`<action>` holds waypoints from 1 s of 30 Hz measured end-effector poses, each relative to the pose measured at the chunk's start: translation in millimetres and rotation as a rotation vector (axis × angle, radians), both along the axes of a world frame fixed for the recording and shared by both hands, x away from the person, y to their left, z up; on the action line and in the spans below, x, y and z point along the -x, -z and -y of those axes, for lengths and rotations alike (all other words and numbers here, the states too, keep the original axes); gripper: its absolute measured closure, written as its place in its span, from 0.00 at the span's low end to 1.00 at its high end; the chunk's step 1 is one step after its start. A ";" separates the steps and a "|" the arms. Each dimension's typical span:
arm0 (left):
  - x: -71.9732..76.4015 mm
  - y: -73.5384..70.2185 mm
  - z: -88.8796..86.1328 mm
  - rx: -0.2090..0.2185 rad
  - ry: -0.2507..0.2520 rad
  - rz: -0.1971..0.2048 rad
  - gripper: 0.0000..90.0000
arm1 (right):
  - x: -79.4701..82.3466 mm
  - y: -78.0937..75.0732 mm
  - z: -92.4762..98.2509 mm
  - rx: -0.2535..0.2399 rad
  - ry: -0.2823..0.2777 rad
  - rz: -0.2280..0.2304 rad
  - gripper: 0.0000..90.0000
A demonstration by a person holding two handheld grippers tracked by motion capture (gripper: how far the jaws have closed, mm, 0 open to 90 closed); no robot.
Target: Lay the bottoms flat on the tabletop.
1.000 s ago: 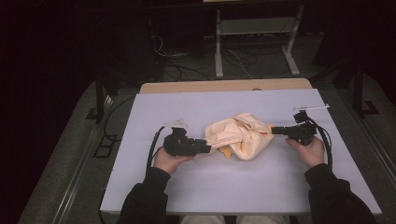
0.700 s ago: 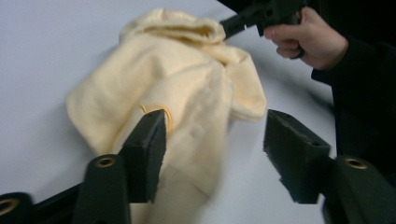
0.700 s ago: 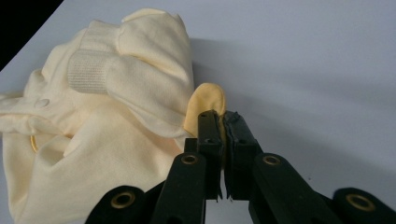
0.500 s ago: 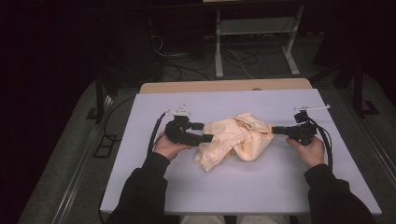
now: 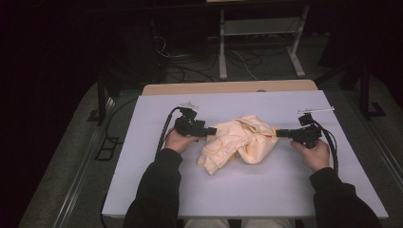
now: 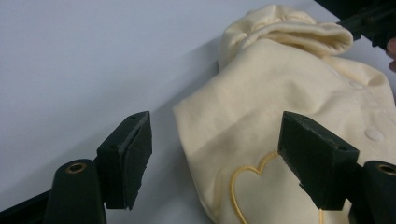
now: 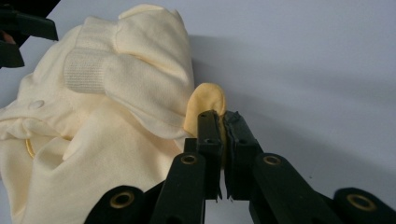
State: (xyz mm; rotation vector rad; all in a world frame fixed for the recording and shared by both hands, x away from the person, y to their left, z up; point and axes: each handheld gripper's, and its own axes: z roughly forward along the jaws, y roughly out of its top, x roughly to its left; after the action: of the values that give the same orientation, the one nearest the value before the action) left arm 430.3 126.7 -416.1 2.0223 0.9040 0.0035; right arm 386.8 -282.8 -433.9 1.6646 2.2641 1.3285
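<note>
- Clearly, a pale yellow garment [image 5: 240,142] lies crumpled near the middle of the white desk [image 5: 142,190], between the two grippers.
- In the left gripper view, the left gripper [image 6: 224,154] has its jaws wide apart and holds nothing; one edge of the garment lies between them, and a heart outline [image 6: 250,179] stitched in gold thread shows there.
- In the high view, the left gripper [image 5: 212,130] is at the left edge of the cloth.
- In the right gripper view, the right gripper [image 7: 223,122] has its jaws pressed together on a small fold of the garment [image 7: 116,121], which sticks out above the tips.
- A ribbed cuff [image 7: 86,72] and a round snap button [image 7: 36,104] show on the cloth.
- The person's sleeves [image 5: 157,190] are dark.
</note>
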 end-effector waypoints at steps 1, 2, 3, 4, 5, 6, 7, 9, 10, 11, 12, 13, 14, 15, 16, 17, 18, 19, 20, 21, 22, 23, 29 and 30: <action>-1.8 2.3 0.1 0.013 0.004 -0.006 0.28 | 0.0 0.0 0.0 0.000 0.000 0.000 0.94; -3.3 5.4 0.5 0.029 0.005 -0.018 0.28 | 0.1 -0.1 0.3 0.000 0.000 0.000 0.94; -4.8 8.8 1.3 0.035 0.011 -0.035 0.28 | 0.1 -0.2 0.6 -0.001 0.000 0.000 0.94; -5.4 10.8 2.3 0.034 0.016 -0.044 0.29 | 0.3 -0.3 0.6 -0.001 0.000 0.000 0.94; -5.7 12.5 3.3 0.024 0.023 -0.045 0.30 | 0.3 -0.3 0.5 0.000 0.000 0.001 0.94; -5.7 15.2 5.7 0.008 0.033 -0.043 0.32 | 0.4 -0.4 0.3 0.000 0.000 0.002 0.94; -5.7 16.9 7.4 0.004 0.039 -0.044 0.34 | 0.4 -0.4 -0.1 0.002 0.001 0.002 0.94; -6.6 21.1 11.0 -0.005 0.062 -0.048 0.39 | 0.1 0.4 -1.1 0.012 -0.002 -0.003 0.94; -6.7 22.6 13.0 -0.001 0.066 -0.049 0.42 | -0.1 0.9 -1.7 0.018 -0.004 -0.004 0.94; -7.1 23.7 14.2 -0.003 0.069 -0.046 0.44 | -0.4 1.5 -2.2 0.022 -0.006 -0.003 0.94; -7.5 24.9 15.8 0.000 0.069 -0.046 0.47 | -0.5 1.6 -2.5 0.025 -0.006 -0.004 0.94; -8.0 25.7 16.3 0.002 0.075 -0.042 0.51 | -0.6 1.6 -3.0 0.029 -0.007 -0.003 0.94; -8.3 26.1 16.5 0.004 0.076 -0.038 0.54 | -0.5 1.4 -3.1 0.032 -0.007 -0.003 0.94; -8.3 26.3 16.5 0.003 0.073 -0.029 0.57 | -0.4 1.4 -3.1 0.033 -0.007 -0.003 0.94; -8.5 26.3 16.1 -0.004 0.071 -0.017 0.59 | -0.4 1.6 -2.8 0.032 -0.008 -0.004 0.94; -8.6 26.2 16.0 -0.010 0.062 -0.014 0.62 | -0.5 1.9 -2.4 0.031 -0.009 -0.004 0.94; -8.4 25.9 15.9 -0.009 0.057 -0.011 0.65 | -0.7 2.5 -2.1 0.025 -0.012 -0.006 0.94; -7.9 25.2 16.0 -0.005 0.055 -0.006 0.69 | -0.8 3.1 -1.9 0.023 -0.013 -0.011 0.94; -7.4 24.4 16.4 -0.003 0.057 0.001 0.73 | -1.0 3.9 -2.1 0.025 -0.014 -0.015 0.94; -6.8 23.7 17.2 -0.002 0.056 0.005 0.78 | -1.1 4.5 -2.4 0.027 -0.014 -0.018 0.94; -5.9 22.6 18.3 -0.006 0.058 0.015 0.82 | -1.1 4.8 -2.7 0.027 -0.014 -0.021 0.94; -4.8 21.3 19.4 -0.010 0.057 0.025 0.87 | -1.1 5.1 -3.2 0.028 -0.013 -0.025 0.94; 3.7 7.4 19.7 -0.032 -0.012 0.071 0.94 | 1.6 6.9 -6.4 0.023 -0.006 -0.046 0.94; 5.6 3.4 17.7 -0.024 -0.024 0.081 0.94 | 2.3 7.3 -7.8 0.025 -0.008 -0.052 0.94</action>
State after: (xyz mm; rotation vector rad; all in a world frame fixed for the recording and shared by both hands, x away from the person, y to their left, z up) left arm 424.7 109.0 -419.6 2.0189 0.8809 0.1088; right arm 384.5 -275.0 -441.2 1.7041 2.3074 1.2683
